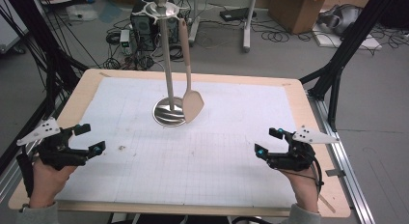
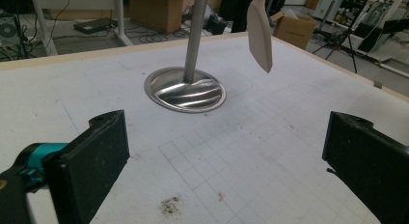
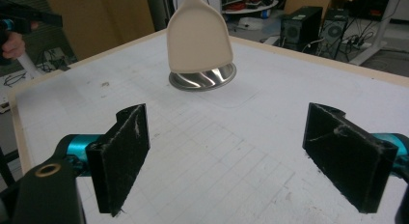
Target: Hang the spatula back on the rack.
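Note:
A metal stand [image 1: 167,64] with a round shiny base [image 1: 169,112] rises from the far middle of the white gridded mat [image 1: 193,151]. A beige spatula [image 1: 189,72] hangs from the stand's top, its blade [image 1: 193,105] just above the base. The blade [image 2: 259,33] hangs right of the pole in the left gripper view, and the blade [image 3: 198,38] covers the base in the right gripper view. My left gripper [image 1: 89,138] rests open near the mat's left edge. My right gripper [image 1: 268,141] rests open near the right edge. Nothing lies between either pair of jaws.
The mat covers a wooden table [image 1: 77,93]. A small brown smudge [image 1: 120,147] marks the mat by the left gripper. Black frame struts [image 1: 337,64] stand off the right side, and cables, a computer tower [image 1: 142,26] and cardboard boxes [image 1: 299,9] lie on the floor beyond.

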{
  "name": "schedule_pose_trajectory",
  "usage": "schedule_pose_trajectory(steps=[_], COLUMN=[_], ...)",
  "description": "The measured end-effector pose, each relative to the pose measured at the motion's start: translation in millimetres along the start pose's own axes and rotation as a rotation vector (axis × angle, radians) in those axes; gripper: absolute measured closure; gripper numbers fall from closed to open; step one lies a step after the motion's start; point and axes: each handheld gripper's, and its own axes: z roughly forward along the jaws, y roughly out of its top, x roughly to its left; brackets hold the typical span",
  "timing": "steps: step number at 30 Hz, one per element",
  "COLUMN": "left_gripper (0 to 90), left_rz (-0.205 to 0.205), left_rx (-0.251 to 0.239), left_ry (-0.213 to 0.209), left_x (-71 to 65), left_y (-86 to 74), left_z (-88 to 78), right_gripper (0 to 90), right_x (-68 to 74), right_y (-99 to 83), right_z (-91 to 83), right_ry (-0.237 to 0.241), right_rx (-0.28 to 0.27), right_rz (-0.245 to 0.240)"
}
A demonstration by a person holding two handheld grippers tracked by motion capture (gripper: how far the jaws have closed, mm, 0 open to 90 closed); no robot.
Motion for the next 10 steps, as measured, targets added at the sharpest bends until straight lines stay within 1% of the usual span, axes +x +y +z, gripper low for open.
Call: schedule_pose_trajectory(steps=[2, 7, 9, 10], left_gripper=[3.1, 3.1, 3.1, 3.1], left_rz=[0.003, 0.002, 0.001, 0.002], left_rx=[0.0, -0.006, -0.002, -0.002], left_ry=[-0.003, -0.002, 0.003, 0.004], left_x=[-0.3, 0.2, 0.1, -0.2], left_y=[0.3, 0.6, 0.3, -0.2], left_z=[0.1, -1.4, -1.1, -1.0], right_gripper=[16.1, 16.1, 16.1, 16.1], right_x=[-0.6, -4.2, -4.1, -4.0], right_y=[-0.8, -4.5, -6.8, -8.6], right_z=[-1.9, -7.1, -8.9, -9.2], right_ry=[0.01, -0.009, -0.001, 0.0], right_rx=[0.005, 0.029, 0.034, 0.04], right_rz=[-0.006, -0.003, 0.002, -0.006])
